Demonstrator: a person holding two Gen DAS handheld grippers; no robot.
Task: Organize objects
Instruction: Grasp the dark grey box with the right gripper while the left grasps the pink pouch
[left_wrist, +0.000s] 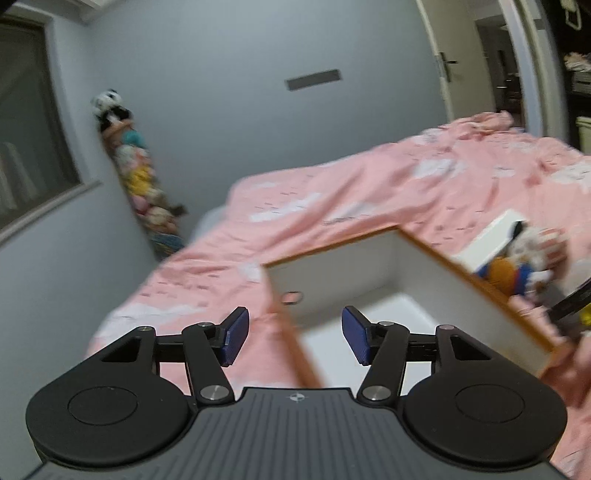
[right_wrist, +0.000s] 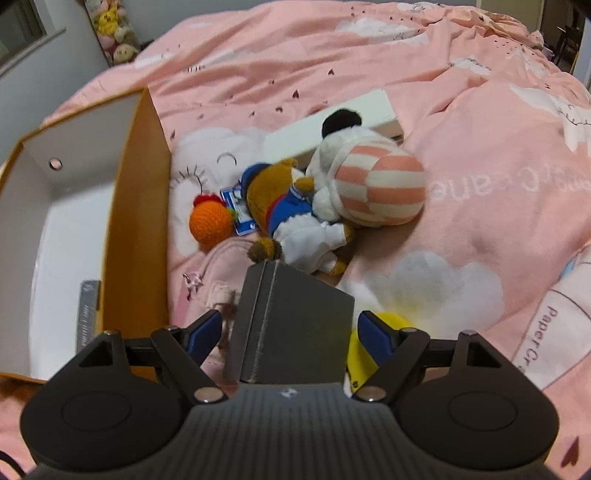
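While toys (right_wrist: 295, 206) lie beside it, box (right_wrist: 136, 206) holds grey strip (right_wrist: 88, 314).

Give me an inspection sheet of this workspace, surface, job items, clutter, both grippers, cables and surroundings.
Surface: bed with pink cloud-print duvet, rumpled.
Job's things: open orange box, white inside, on the duvet; beside it an orange crochet toy, brown plush in blue, striped white plush, grey box.
Clutter: flat white box behind the plush; yellow item, partly hidden.
Grippers: left gripper open, empty, over the orange box; right gripper astride the grey box, pads clear of it.
Cables: nothing seen.
Surroundings: grey wall, hanging column of plush toys, open door.
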